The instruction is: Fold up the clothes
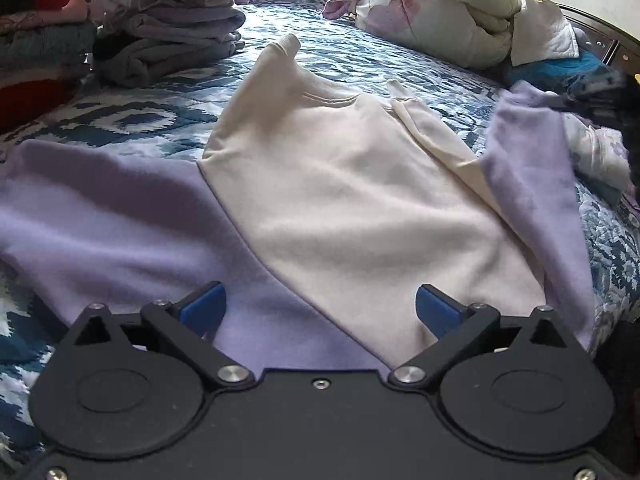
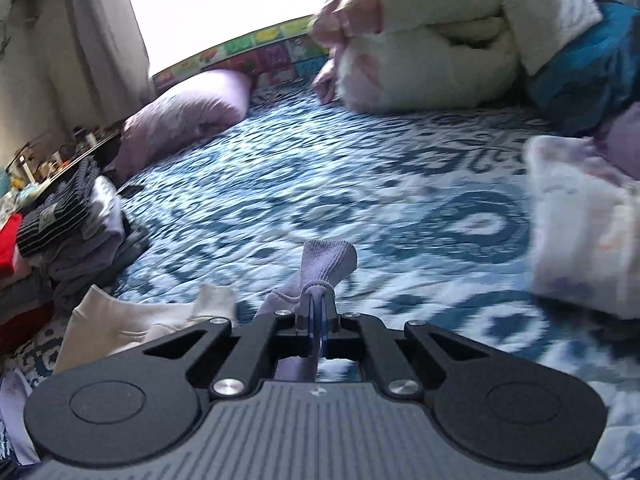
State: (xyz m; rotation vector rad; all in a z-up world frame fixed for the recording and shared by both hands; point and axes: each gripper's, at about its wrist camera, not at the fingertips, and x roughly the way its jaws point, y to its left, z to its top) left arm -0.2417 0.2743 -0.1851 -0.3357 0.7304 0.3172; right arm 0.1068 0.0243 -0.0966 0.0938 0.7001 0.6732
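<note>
A cream and lilac sweatshirt [image 1: 340, 200] lies spread on the blue patterned bedspread [image 1: 380, 56]. Its left lilac sleeve [image 1: 100, 216] stretches out flat to the left, and its right lilac sleeve [image 1: 532, 168] rises off the bed at the right. My left gripper [image 1: 318, 304] hovers open over the hem, blue pads wide apart, nothing between them. In the right wrist view my right gripper [image 2: 318, 296] is shut on the lilac ribbed cuff [image 2: 328, 260] of that sleeve, which sticks up past the pads. The cream body [image 2: 132, 320] shows low at the left.
Stacks of folded clothes [image 1: 168, 28] stand at the back left. A heap of quilts and pillows [image 1: 440, 20] fills the back right. A lilac pillow [image 2: 180, 120] lies by the window. Loose pale garments [image 2: 584, 220] sit at the right of the bed.
</note>
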